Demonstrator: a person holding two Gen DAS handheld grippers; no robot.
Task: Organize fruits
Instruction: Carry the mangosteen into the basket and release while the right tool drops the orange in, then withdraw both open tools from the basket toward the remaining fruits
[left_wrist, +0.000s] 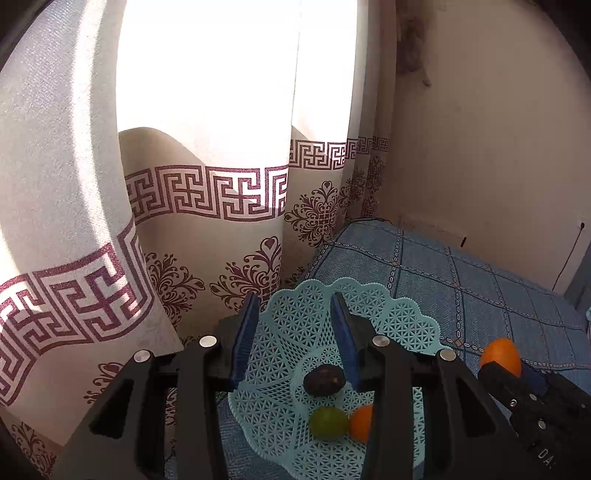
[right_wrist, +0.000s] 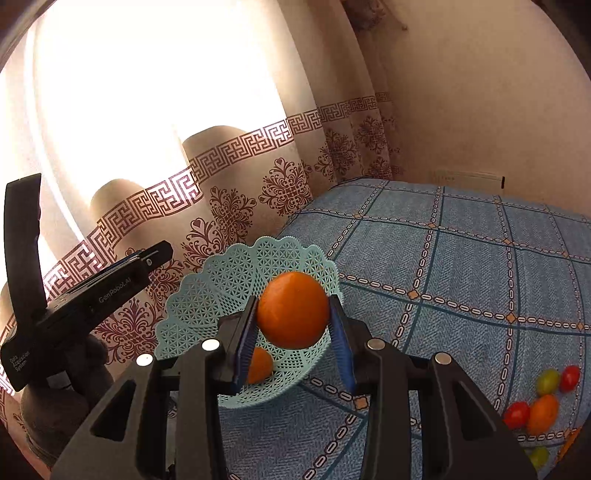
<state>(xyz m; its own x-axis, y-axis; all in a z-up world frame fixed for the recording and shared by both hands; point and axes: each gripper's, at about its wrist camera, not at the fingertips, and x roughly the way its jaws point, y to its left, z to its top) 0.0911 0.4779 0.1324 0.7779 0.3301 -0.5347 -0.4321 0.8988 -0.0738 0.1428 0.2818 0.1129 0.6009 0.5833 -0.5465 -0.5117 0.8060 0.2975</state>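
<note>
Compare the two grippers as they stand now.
The right gripper is shut on an orange fruit; the left gripper is open and holds nothing. The right carries its fruit above the basket; the left hangs over fruit lying in it. Both have blue pads.

A cream curtain (left_wrist: 207, 206) hangs across a window, glowing white where strong daylight pours through its upper folds. A maroon Greek-key band (right_wrist: 236, 151) runs across the cloth, with maroon floral medallions (left_wrist: 314, 214) printed below it. Right of the curtain stands a plain beige wall (left_wrist: 480, 147), shaded and marked with a dark stain (left_wrist: 413, 40) near the top corner. A thin dark cable (left_wrist: 567, 258) runs down the wall at far right. Below lies a bed covered in blue checked fabric (right_wrist: 461, 266).
</note>
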